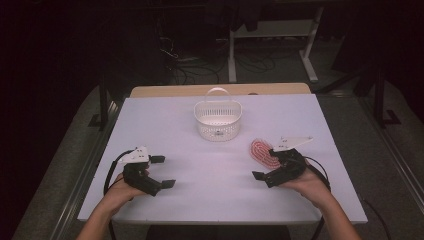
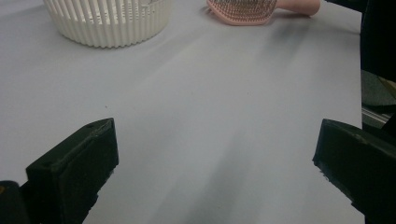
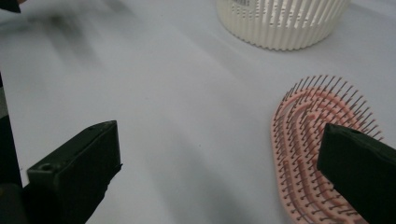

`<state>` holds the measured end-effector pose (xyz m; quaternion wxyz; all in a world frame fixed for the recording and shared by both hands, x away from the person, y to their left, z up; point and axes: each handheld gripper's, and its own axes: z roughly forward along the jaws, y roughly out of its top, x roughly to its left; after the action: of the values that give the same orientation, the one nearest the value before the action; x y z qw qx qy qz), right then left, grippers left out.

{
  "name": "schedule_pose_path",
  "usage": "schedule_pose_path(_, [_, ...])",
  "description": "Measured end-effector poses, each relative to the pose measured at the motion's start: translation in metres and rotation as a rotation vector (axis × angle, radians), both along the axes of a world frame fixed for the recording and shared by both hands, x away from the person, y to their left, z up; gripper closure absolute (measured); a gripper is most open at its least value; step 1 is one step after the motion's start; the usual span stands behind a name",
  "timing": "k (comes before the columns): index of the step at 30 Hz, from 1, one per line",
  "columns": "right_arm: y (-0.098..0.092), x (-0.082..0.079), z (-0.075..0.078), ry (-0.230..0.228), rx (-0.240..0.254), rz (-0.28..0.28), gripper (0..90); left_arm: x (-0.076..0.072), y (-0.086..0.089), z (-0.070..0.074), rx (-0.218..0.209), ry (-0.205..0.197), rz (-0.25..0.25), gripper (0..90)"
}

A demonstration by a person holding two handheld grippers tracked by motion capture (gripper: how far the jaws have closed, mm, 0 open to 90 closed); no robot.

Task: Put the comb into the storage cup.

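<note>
White table (image 1: 200, 170) in a dark room, white basket (image 1: 217, 120) at rear, pink hairbrush (image 1: 261, 151) beside my right gripper (image 1: 263, 163), my left gripper (image 1: 163, 171) over bare tabletop, both with jaws apart.

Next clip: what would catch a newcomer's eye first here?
Probably the pink plastic hairbrush, lying bristles up on the white table right beside the right gripper, whose jaws stand open. Next, the white slatted plastic basket with a hoop handle, upright at the table's far middle. The left gripper rests open at the near left, holding nothing.
</note>
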<state>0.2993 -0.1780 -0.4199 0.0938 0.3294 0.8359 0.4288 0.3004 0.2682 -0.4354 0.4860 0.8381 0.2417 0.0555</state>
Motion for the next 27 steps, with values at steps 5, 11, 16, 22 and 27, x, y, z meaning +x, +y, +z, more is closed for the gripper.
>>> schedule_pose_path(5, [-0.001, 0.004, 0.008, -0.01, 0.007, -0.004, 0.0, -0.001, 0.001, 0.002, -0.019, -0.002, 0.001, 0.0])
schedule_pose_path(11, [-0.002, 0.013, 0.018, -0.023, 0.002, -0.006, 0.0, -0.003, 0.003, 0.002, -0.01, -0.008, 0.004, 0.0])
schedule_pose_path(16, [-0.004, 0.021, 0.023, -0.027, -0.003, -0.021, 0.0, -0.004, 0.002, 0.002, -0.014, -0.013, 0.001, 0.0])
schedule_pose_path(22, [-0.007, 0.027, 0.029, -0.037, -0.012, -0.029, 0.0, -0.004, 0.002, 0.002, -0.011, -0.015, 0.0, 0.0])
schedule_pose_path(27, [-0.01, 0.033, 0.035, -0.043, -0.017, -0.041, 0.0, -0.004, 0.003, 0.002, -0.019, -0.014, 0.007, 0.0])
